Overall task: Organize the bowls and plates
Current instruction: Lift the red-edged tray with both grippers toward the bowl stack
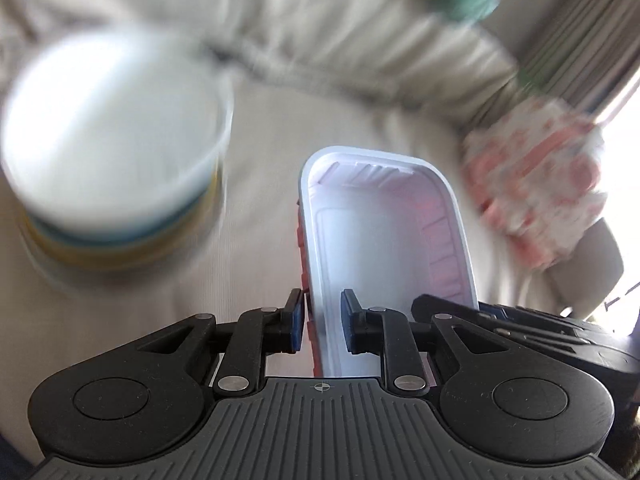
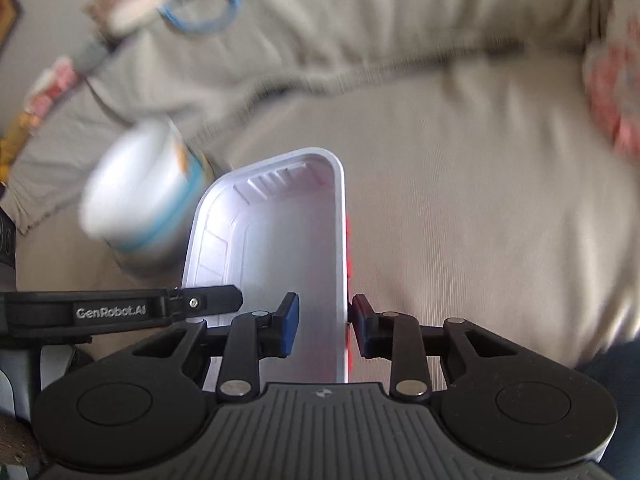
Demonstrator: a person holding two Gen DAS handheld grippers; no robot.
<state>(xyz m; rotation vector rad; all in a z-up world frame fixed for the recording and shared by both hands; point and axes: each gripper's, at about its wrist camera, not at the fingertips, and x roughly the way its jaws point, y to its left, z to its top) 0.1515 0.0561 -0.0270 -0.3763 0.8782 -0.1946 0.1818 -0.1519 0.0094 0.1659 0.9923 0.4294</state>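
A white rectangular plastic bowl (image 1: 380,240) with a red outer side hangs between both grippers, above a beige cushioned seat. My left gripper (image 1: 323,320) is shut on its left wall. My right gripper (image 2: 325,320) is shut on its right wall (image 2: 340,264). Each gripper shows in the other's view: the right one (image 1: 520,320) at the bowl's right edge, the left one (image 2: 160,308) at its left edge. A blurred stack of round white bowls (image 1: 112,140) with blue and yellow bands stands to the left of the held bowl, and appears in the right wrist view as the stack (image 2: 136,200).
The beige seat (image 2: 460,200) and its back cushions (image 1: 320,20) fill both views. A pink-and-white flowered cushion (image 1: 532,188) lies to the right. Small toys and a blue ring (image 2: 200,12) sit at the far left. A curtain (image 1: 592,32) hangs at the right.
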